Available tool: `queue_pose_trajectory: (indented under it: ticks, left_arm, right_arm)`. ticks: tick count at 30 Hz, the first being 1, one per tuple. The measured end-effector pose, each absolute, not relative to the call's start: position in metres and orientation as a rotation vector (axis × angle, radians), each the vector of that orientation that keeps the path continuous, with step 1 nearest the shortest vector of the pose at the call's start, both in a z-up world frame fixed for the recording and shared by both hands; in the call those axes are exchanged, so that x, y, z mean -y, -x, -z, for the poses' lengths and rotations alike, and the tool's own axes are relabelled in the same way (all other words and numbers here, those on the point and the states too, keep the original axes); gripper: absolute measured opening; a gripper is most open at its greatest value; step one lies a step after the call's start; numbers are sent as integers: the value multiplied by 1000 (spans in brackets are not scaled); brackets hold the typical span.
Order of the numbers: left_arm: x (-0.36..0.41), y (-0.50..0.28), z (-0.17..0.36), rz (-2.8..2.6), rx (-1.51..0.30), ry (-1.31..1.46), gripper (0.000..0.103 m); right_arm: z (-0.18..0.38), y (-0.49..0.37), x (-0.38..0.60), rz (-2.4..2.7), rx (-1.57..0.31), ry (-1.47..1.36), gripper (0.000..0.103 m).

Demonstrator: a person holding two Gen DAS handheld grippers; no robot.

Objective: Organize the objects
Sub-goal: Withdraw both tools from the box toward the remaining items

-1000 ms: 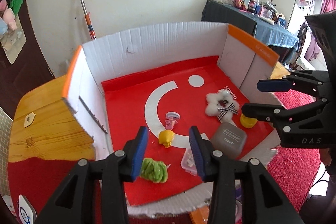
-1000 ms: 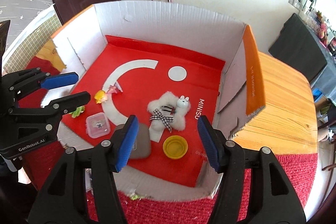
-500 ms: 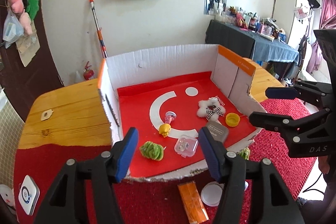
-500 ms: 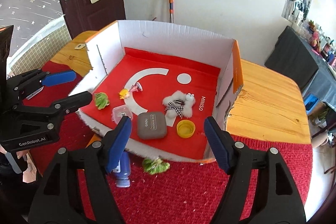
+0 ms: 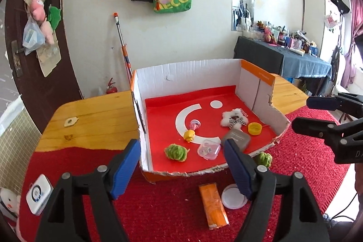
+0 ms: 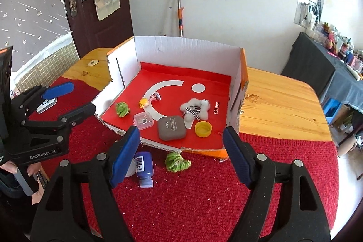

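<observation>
A white cardboard box with a red floor and an open front holds a green knitted piece, a clear little case, a grey case, a white plush, a yellow cap and two small figurines. In front of it on the red cloth lie a second green knitted piece, a purple bottle, an orange packet and a white lid. My left gripper and right gripper hover short of the box front, jaws opening, nothing between them.
The box stands on a wooden table partly covered by the red cloth. A small white device lies on the cloth at the far left. A hand holds the left gripper's handle at the left edge of the right wrist view.
Both grippers have drawn back and up out of the box, and their jaws have spread wider. The items on the cloth in front of the box have come into view.
</observation>
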State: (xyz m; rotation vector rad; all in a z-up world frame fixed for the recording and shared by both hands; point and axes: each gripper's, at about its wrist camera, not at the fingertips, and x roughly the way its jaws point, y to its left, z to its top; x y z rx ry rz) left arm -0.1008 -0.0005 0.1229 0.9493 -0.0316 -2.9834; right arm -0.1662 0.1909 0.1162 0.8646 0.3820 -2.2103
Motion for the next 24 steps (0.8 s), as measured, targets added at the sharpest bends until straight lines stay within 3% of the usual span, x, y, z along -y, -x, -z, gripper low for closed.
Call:
queue_pose_trajectory:
  ticks: [2, 13, 24]
  left_arm:
    - [0, 95, -120, 2983, 18, -937, 78]
    - [-8, 66, -96, 2971, -52, -930, 84]
    - [-16, 64, -54, 2917, -100, -1083, 87]
  right_arm:
    - [-116, 162, -192, 2225, -388, -849, 80]
    - [-90, 142, -209, 2247, -337, -825, 80]
    - [-50, 140, -217, 2239, -293, -899, 86]
